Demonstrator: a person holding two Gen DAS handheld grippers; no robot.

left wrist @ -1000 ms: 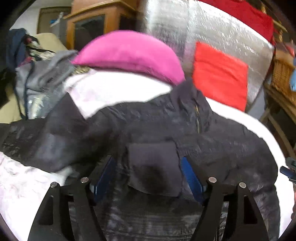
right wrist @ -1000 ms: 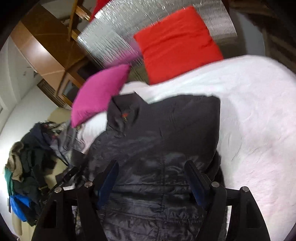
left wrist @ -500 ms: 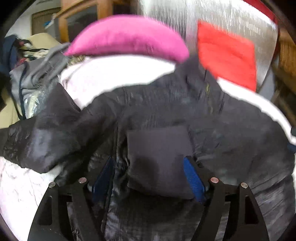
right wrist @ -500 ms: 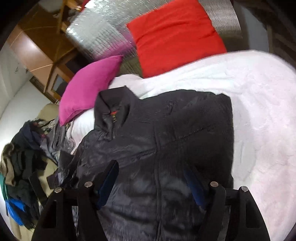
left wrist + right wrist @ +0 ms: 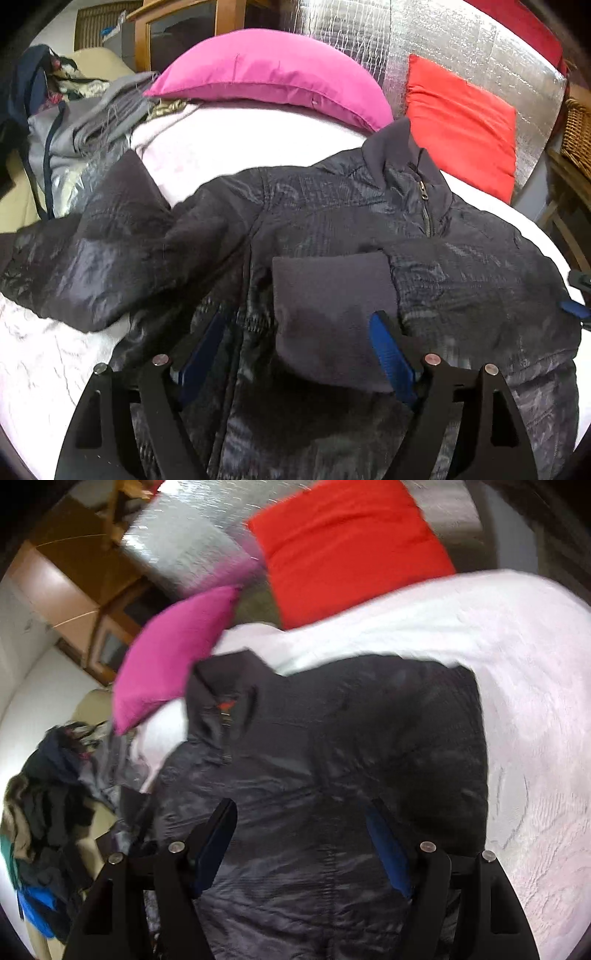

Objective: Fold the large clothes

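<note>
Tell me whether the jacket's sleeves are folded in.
Partly: one sleeve lies across the black jacket, its cuff on the chest; the other sleeve is spread out.

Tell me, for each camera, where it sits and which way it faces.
Left wrist: on the left gripper, facing along its open fingers over the black jacket toward the pink pillow.
Right wrist: on the right gripper, fingers open, above the jacket's right side.
Shared: jacket, pink pillow, red cushion, white bed cover.
</note>
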